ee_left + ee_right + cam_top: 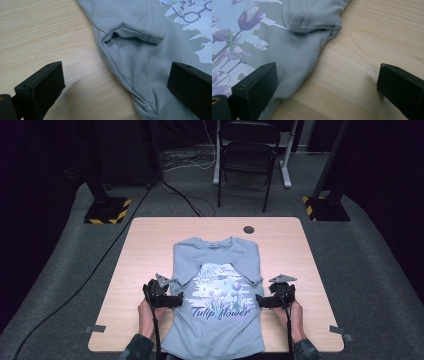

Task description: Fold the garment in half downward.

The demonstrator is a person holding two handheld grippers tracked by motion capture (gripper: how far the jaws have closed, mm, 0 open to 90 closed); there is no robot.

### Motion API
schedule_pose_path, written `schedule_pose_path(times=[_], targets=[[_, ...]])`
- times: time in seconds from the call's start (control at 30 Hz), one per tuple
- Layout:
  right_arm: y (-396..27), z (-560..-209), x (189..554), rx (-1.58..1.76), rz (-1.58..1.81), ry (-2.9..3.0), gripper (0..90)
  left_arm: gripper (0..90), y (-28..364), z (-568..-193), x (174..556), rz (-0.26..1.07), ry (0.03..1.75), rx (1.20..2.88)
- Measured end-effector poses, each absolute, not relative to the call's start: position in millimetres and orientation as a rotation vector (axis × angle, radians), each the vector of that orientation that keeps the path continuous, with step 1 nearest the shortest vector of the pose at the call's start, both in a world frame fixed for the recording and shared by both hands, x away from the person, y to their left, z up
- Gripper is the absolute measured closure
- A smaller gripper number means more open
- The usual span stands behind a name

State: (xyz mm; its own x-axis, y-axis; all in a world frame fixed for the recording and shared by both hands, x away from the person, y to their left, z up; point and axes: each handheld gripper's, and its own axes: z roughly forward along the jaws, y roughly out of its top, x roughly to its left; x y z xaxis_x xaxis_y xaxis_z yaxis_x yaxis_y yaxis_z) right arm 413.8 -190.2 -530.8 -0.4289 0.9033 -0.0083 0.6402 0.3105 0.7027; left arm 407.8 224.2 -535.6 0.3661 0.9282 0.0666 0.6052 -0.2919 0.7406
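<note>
A pale grey T-shirt with a tulip print and the words "Tulip flower" lies face up on the wooden table, both sleeves folded in over the body. My left gripper stands open at the shirt's left edge; its jaws straddle that edge below the folded sleeve. My right gripper is open at the right edge, one jaw over the cloth, the other over bare wood. Nothing is held.
A dark round grommet sits in the table near its far edge. Beyond the table stand a folding chair and two stand bases with yellow-black tape. Cables run across the grey floor.
</note>
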Motion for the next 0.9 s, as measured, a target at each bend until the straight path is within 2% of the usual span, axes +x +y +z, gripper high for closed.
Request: schedule_pose_path(times=[0.9], targets=[[-197.3, -530.6, 394.0, 1.373, 0.883, 2.185, 3.6, 0.4, 219.7, -535.1, 387.0, 0.625, 1.282, 2.047]])
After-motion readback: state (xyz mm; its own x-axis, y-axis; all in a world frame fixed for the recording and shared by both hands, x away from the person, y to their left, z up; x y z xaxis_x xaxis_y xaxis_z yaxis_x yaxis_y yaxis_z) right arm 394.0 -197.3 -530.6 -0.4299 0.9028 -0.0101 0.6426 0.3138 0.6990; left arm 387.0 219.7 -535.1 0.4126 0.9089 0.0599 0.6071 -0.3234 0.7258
